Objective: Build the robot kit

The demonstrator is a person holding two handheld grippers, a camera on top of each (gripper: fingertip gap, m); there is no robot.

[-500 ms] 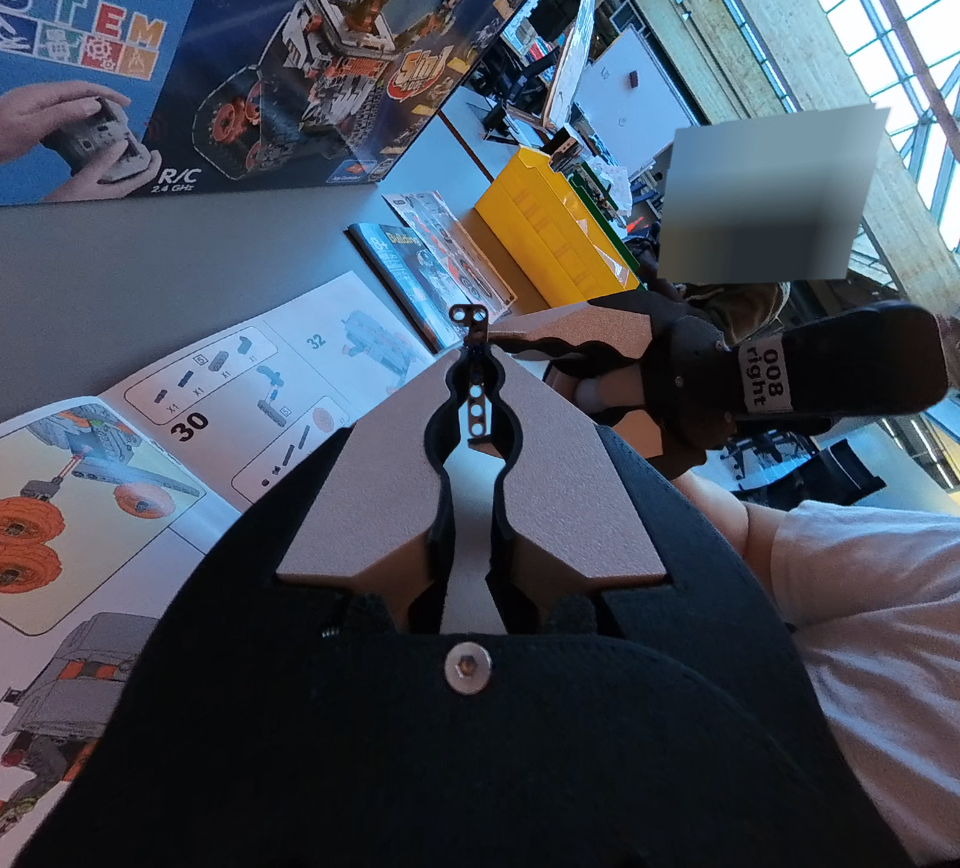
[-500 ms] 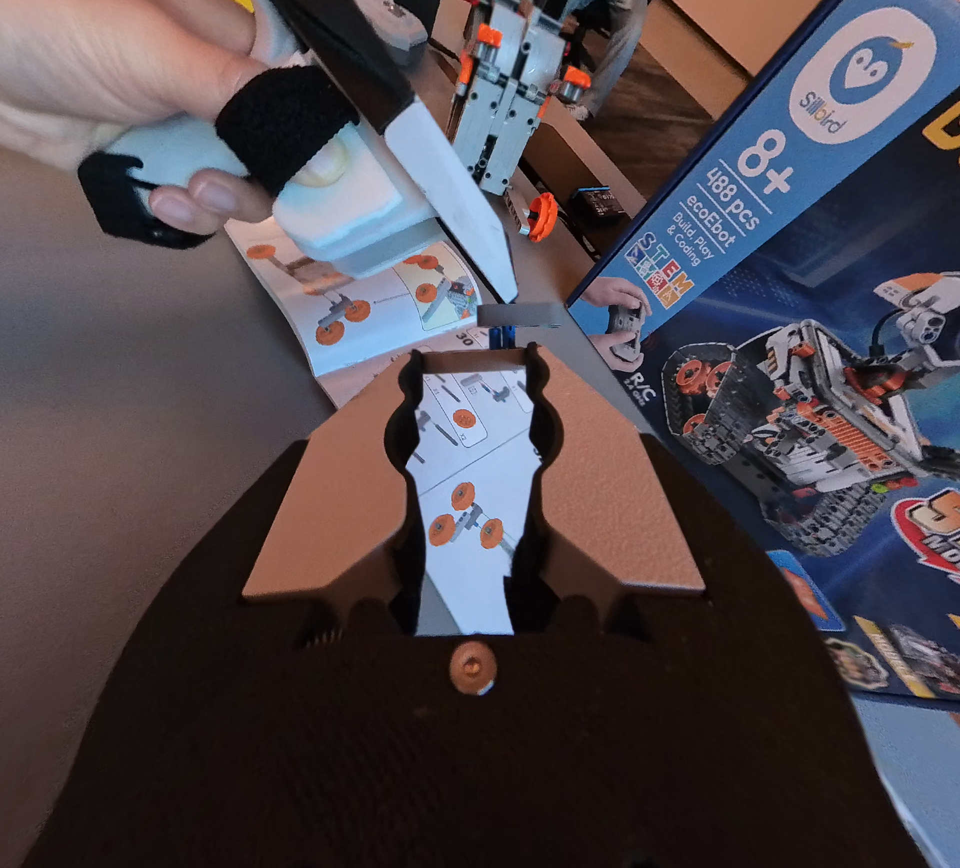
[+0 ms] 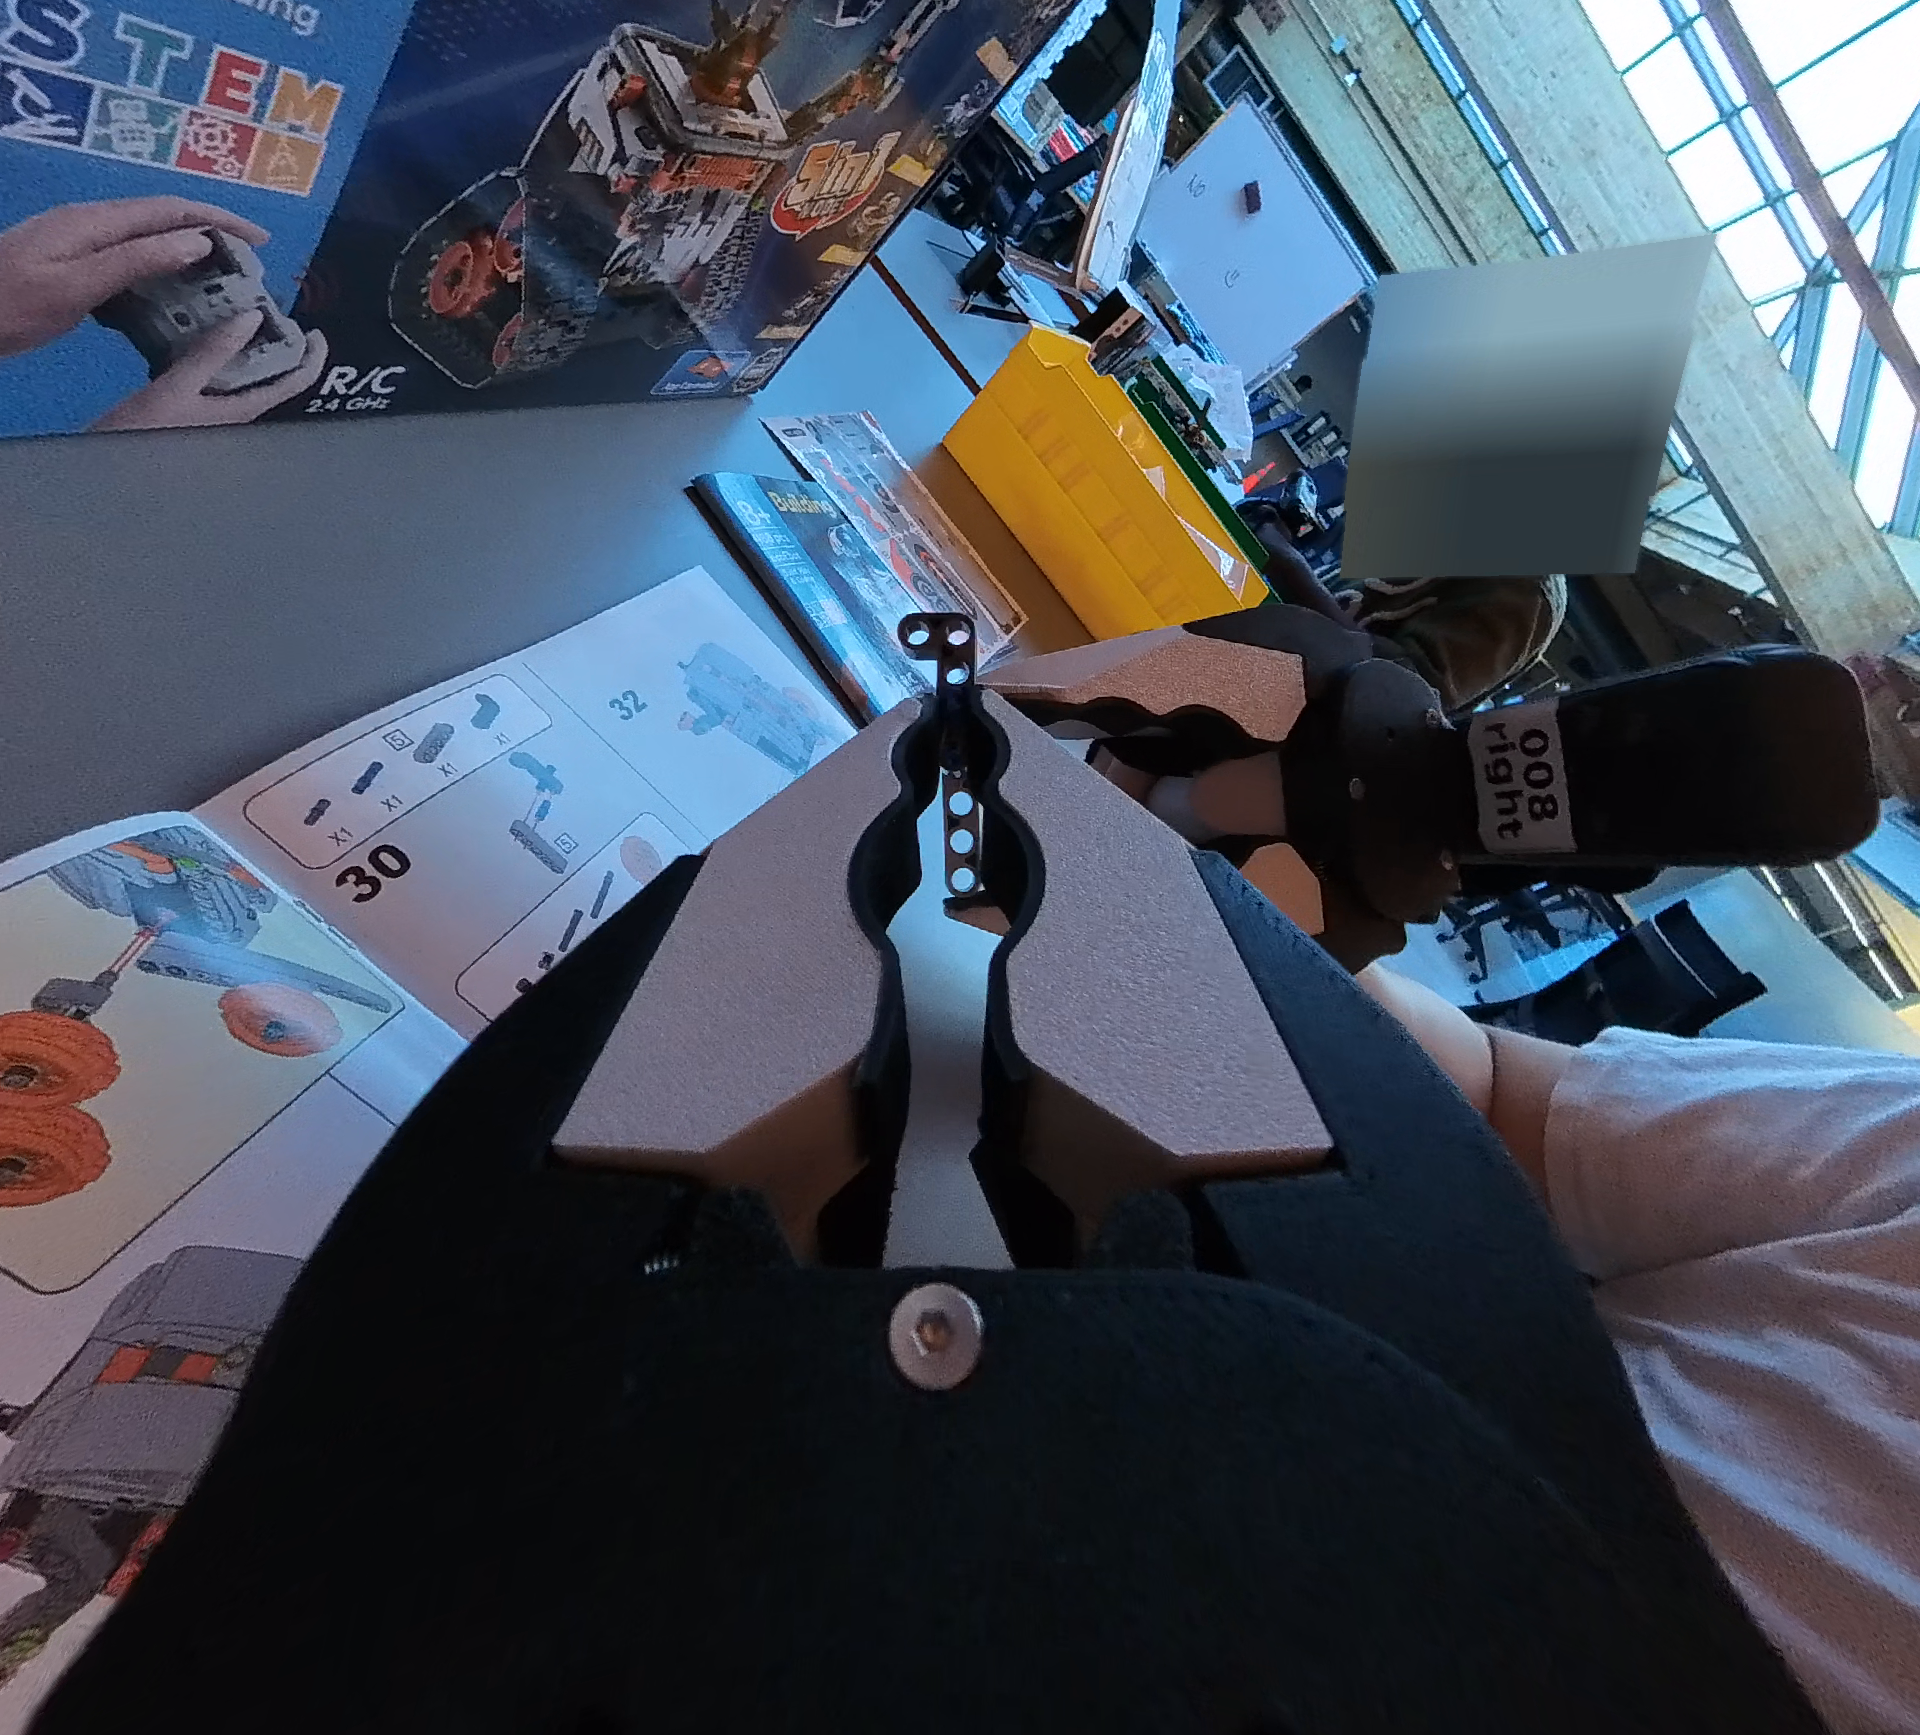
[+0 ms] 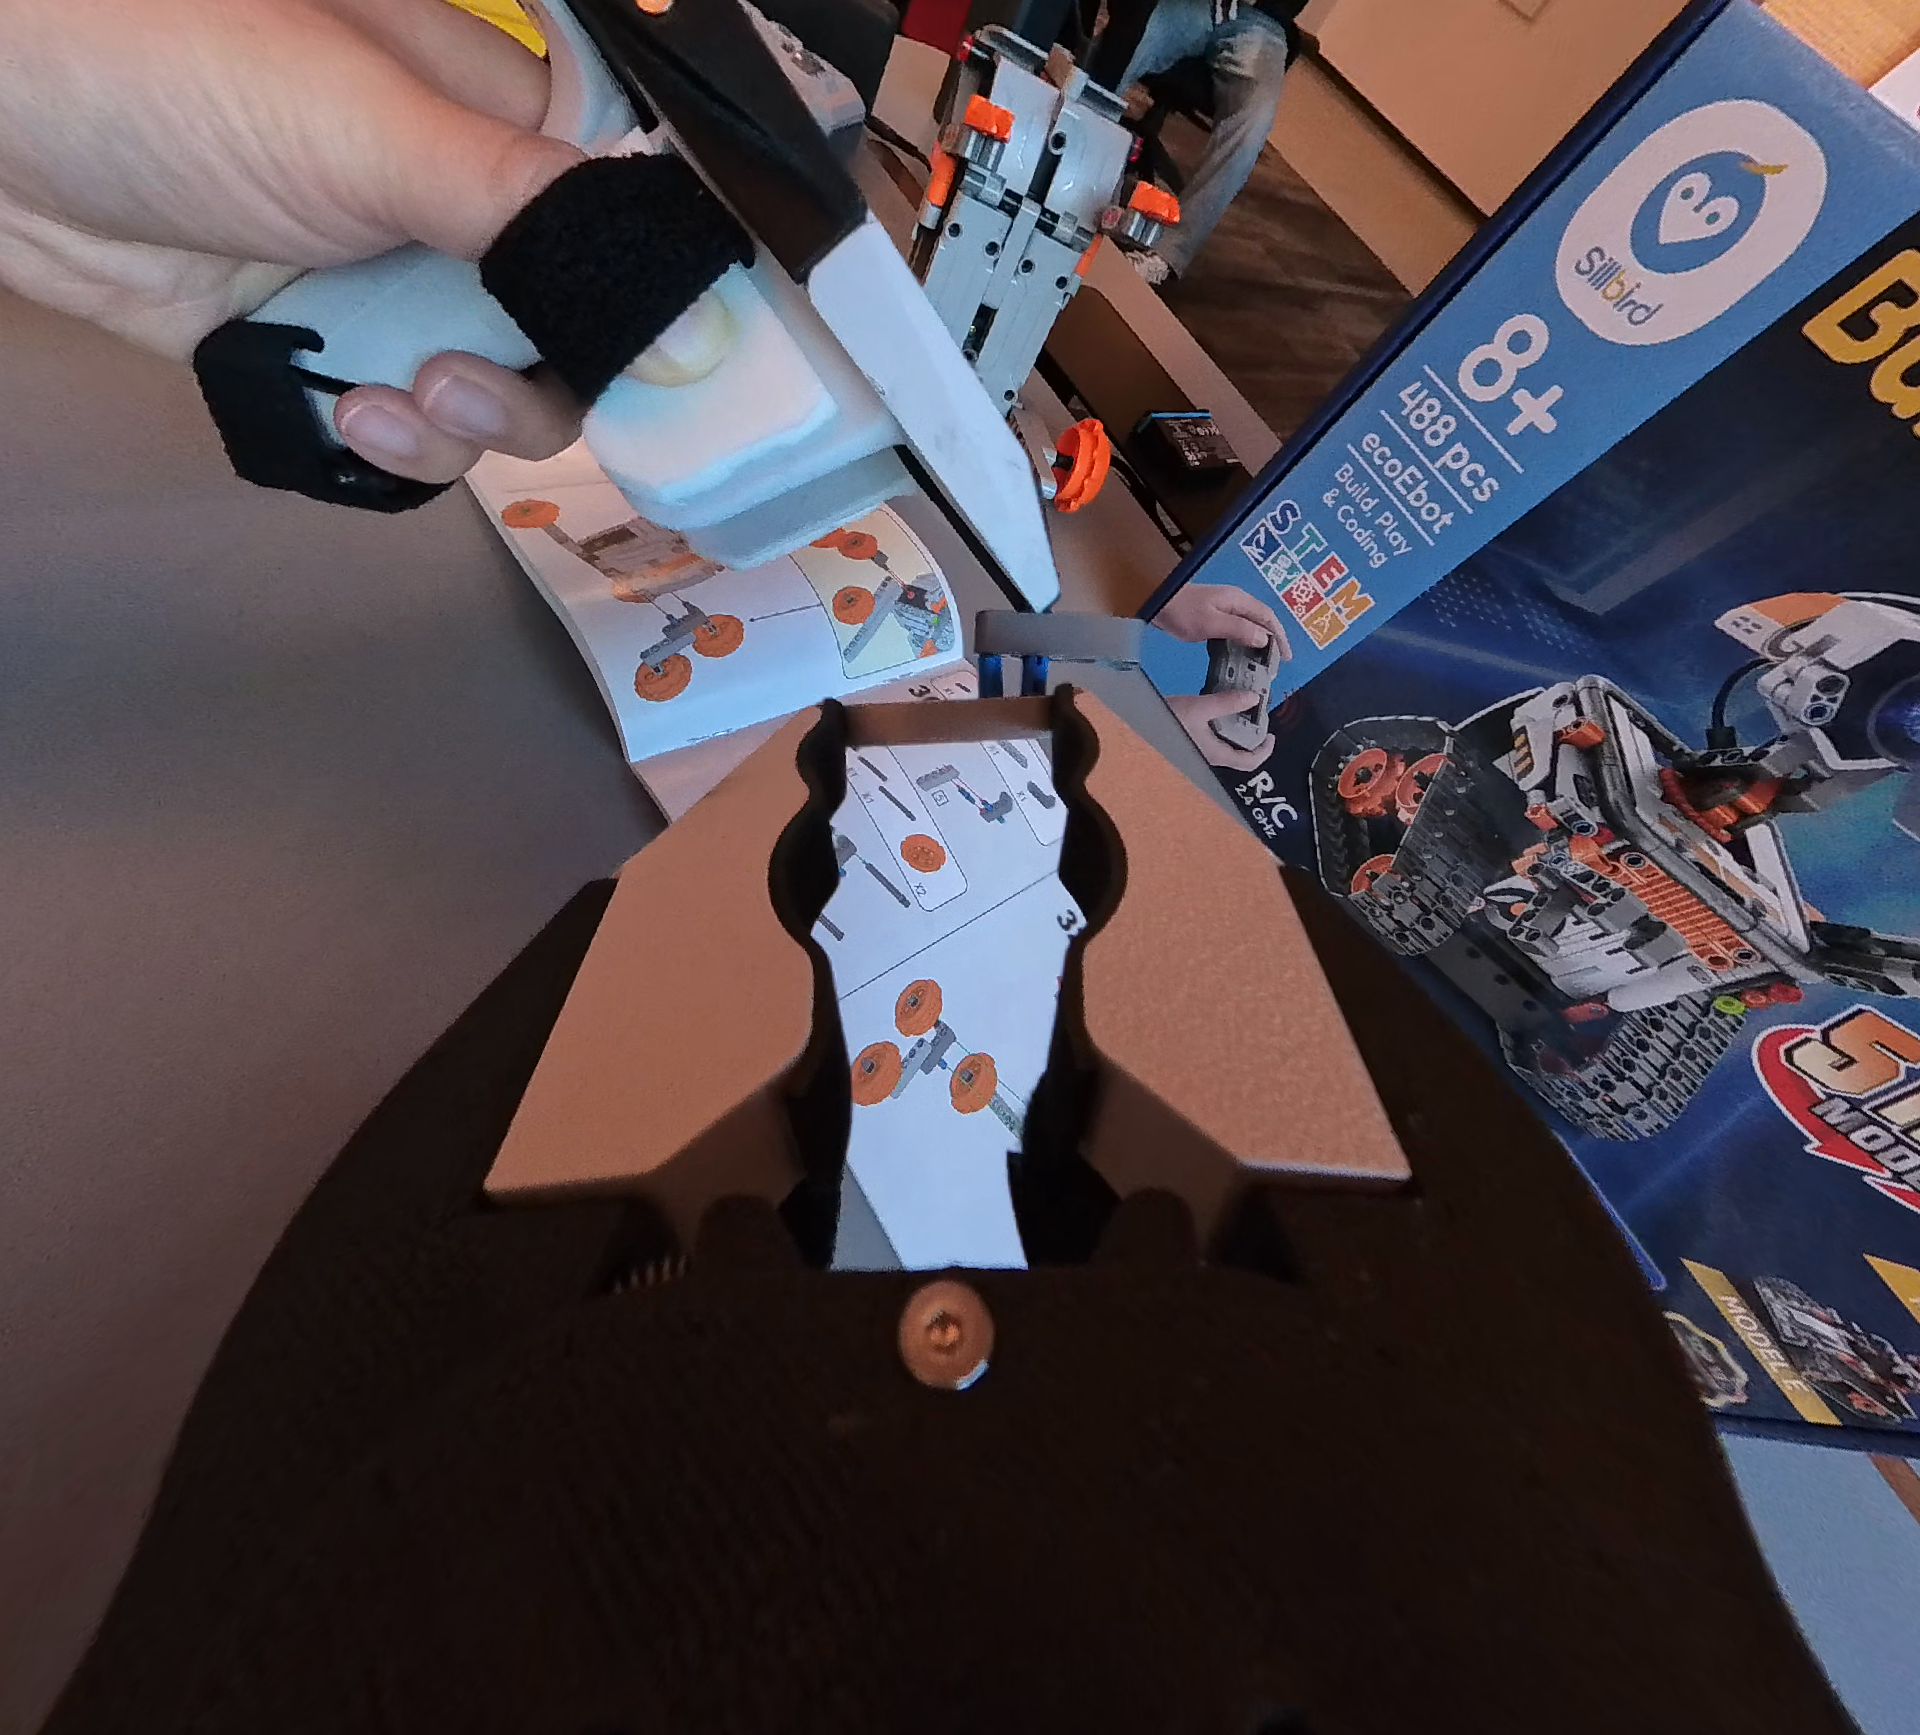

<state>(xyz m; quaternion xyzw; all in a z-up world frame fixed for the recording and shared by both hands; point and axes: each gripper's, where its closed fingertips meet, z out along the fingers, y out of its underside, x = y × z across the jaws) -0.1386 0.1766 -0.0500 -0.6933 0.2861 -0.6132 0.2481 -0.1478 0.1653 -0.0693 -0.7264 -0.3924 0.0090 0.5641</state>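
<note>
- While its tips pinched together on a thin grey beam with holes (image 3: 958, 755), the left gripper (image 3: 943, 717) hovered above the open instruction booklet (image 3: 436, 812) on the counter (image 3: 312, 542).
- The right gripper (image 4: 951, 717) was clamped on a small grey and blue piece (image 4: 1049, 646), just beside the left gripper's tip.
- A blue toy box (image 4: 1558, 646) stood at the right.

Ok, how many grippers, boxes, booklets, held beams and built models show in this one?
Grippers: 2, the left gripper and the right gripper
Boxes: 2, the blue kit box and the yellow box
Booklets: 2, the open booklet and the closed booklet
Held beams: 1, the perforated beam
Built models: 1, the grey-orange model
Total: 8
</note>
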